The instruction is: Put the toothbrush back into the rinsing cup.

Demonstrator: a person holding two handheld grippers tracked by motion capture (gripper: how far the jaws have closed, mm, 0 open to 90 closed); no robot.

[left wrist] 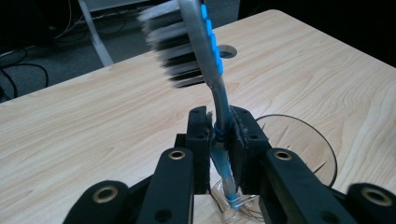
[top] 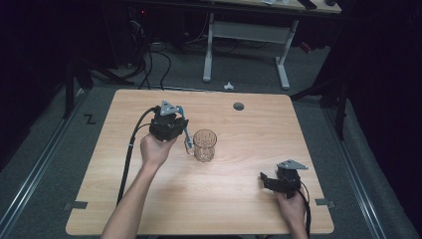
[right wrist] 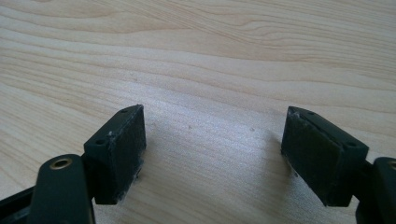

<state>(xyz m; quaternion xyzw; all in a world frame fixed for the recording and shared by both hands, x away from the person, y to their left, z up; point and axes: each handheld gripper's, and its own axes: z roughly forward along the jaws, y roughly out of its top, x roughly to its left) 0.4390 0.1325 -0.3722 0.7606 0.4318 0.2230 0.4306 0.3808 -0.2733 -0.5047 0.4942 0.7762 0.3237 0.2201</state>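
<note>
Left tool [left wrist: 219, 135] clamping toothbrush [left wrist: 205, 56], beside glass [top: 204, 145]

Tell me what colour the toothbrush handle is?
The toothbrush handle is clear blue with bright blue bumps behind the bristles. The left gripper view shows it best.

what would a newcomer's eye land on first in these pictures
First, the blue-handled toothbrush with black and white bristles, clamped upright in the left tongs over the light wooden table. Next, the clear patterned glass mug just right of those tongs, mid-table. The right tongs rest open near the table's front right corner.
</note>
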